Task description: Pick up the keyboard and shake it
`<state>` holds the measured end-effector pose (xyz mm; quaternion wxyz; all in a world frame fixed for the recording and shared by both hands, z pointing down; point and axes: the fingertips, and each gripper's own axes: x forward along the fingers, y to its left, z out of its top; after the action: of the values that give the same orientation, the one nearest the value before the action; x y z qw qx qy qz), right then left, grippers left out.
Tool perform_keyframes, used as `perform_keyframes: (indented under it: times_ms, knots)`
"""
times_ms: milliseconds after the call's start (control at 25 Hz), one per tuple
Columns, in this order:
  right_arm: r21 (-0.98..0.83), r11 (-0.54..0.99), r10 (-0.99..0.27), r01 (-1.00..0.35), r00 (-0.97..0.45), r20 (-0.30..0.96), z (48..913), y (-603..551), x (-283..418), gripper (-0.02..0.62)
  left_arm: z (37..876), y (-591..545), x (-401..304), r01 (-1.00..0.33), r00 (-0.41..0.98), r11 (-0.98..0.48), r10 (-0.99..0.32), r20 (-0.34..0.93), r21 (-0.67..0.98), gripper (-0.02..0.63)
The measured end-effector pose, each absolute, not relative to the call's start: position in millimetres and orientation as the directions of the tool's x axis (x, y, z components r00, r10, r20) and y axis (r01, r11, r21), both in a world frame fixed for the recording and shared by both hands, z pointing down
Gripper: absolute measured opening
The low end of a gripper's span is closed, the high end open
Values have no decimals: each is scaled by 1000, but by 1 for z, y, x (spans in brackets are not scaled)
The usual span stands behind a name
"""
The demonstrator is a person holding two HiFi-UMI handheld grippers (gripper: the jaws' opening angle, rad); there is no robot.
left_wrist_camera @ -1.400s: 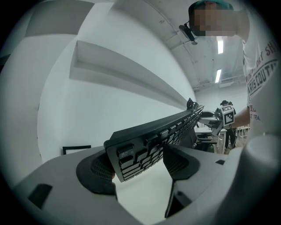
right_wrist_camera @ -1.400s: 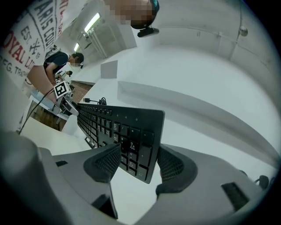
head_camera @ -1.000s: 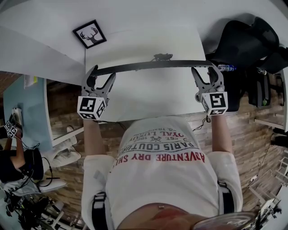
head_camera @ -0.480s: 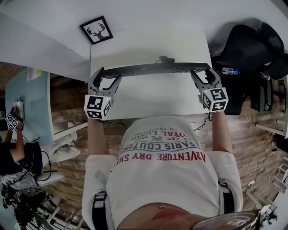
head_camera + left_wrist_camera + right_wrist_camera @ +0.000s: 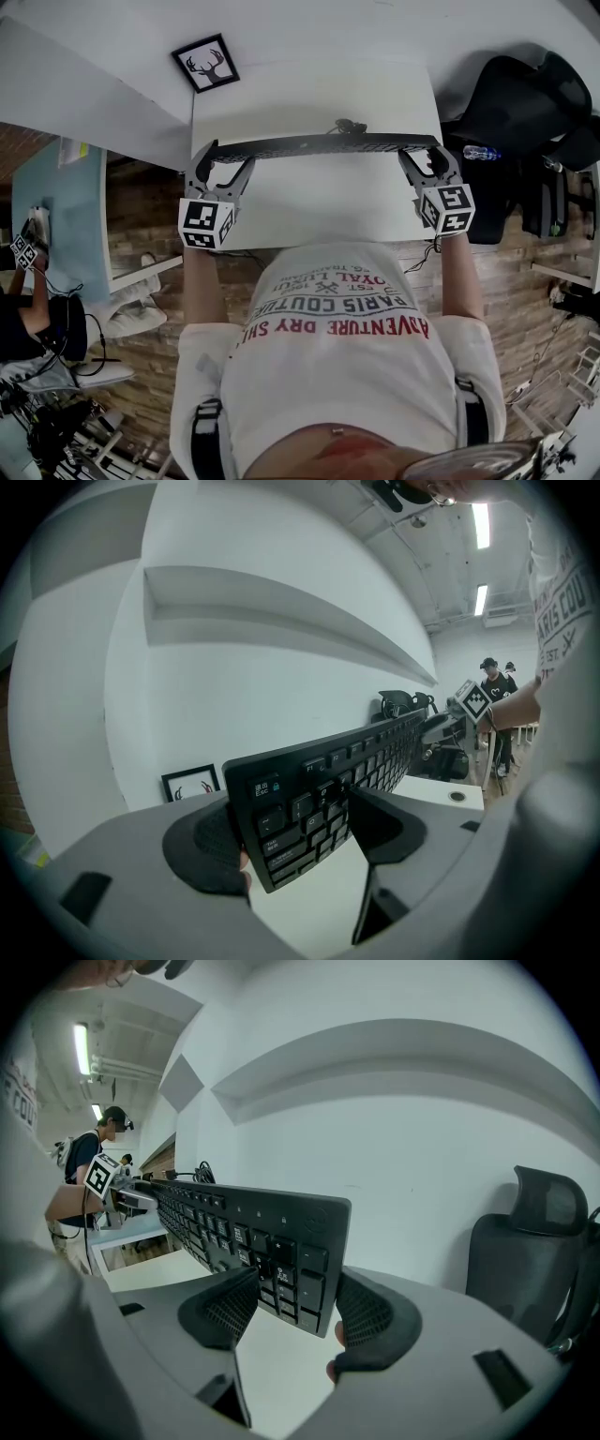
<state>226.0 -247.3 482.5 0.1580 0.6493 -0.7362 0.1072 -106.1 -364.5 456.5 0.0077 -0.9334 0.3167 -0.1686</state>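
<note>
1. Rolled the keyboard [image 5: 319, 146] over the white desk [image 5: 319, 206] within the last second: seen a second before as a thin edge-on bar, then with its key rows turned up toward the head view.
2. Hardly moved it over the last half second; judged this a brief pause or turning point in the shake, not an end to it.
3. Held it clear above the desk, stretched left to right over the desk's far half, with its cable bunched at the middle of the far edge.
4. Clamped the left gripper [image 5: 295, 832] on the Esc end, jaws closed only to the keyboard's thickness, one pad on the keys and the other behind.
5. Clamped the right gripper [image 5: 281, 1312] the same way on the number-pad end.
6. Judged the pick-up done and the shaking under way.
7. Counted one keyboard, two grippers and one desk.
8. Counted also one framed deer picture [image 5: 205, 63] past the desk's far left corner, one black chair [image 5: 511, 103] right of the desk, and one water bottle [image 5: 480, 151] just off its right edge.
</note>
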Motion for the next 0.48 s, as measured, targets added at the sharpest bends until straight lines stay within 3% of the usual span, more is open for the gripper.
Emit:
perform_keyframes:
  times_ms: [480]
  knots:
    - [33, 116, -914, -993, -94, 394, 488, -242, 229, 273, 459, -362, -102, -578, 746, -806, -584, 321, -123, 325]
